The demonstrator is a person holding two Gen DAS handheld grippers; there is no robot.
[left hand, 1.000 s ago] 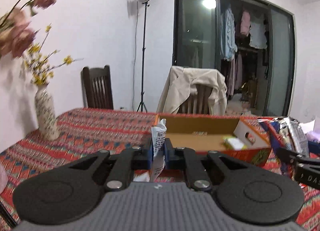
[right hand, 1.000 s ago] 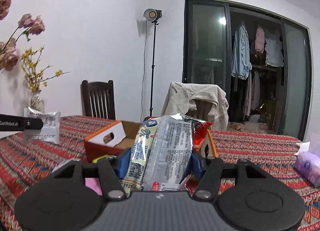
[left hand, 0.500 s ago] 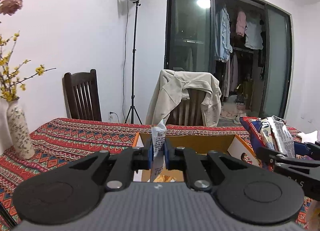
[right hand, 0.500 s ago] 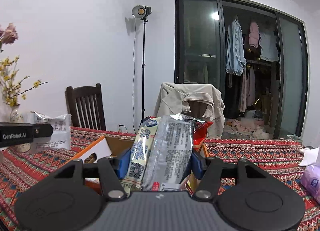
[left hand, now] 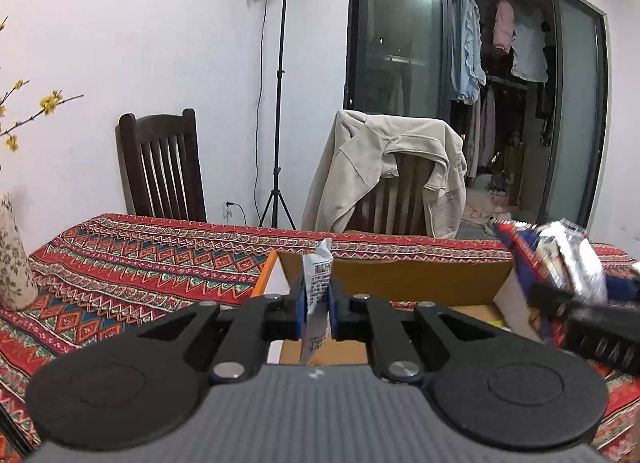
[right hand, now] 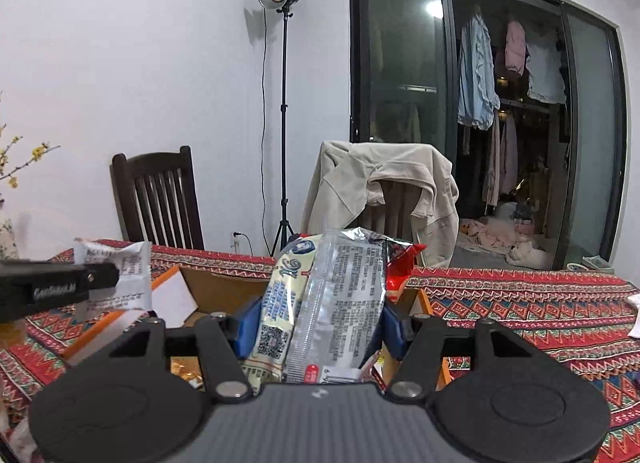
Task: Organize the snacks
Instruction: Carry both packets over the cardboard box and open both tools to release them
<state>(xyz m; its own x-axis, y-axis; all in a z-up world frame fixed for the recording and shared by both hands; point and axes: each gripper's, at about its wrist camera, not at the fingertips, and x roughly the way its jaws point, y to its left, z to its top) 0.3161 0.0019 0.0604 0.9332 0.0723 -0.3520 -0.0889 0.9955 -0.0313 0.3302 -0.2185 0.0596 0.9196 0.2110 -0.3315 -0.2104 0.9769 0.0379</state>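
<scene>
My left gripper (left hand: 317, 301) is shut on a thin white snack packet (left hand: 318, 275), held upright over the near left part of an open cardboard box (left hand: 400, 281) with an orange rim. My right gripper (right hand: 320, 325) is shut on a bundle of snack packets (right hand: 336, 295): a cream and blue one, a silver one and a red one behind. In the right wrist view the box (right hand: 216, 289) lies just below and ahead, and the white packet (right hand: 124, 275) shows at the left. The bundle (left hand: 568, 263) shows at the right of the left wrist view.
A red patterned tablecloth (left hand: 140, 263) covers the table. A patterned vase (left hand: 12, 263) stands at the left edge. Behind the table are a dark wooden chair (left hand: 164, 175), a chair draped with a beige jacket (left hand: 384, 175) and a light stand (left hand: 280, 103).
Both grippers have carried their packets across the table to the box, which now sits close below them. The vase has slid to the left edge of the view. Both grips are unchanged.
</scene>
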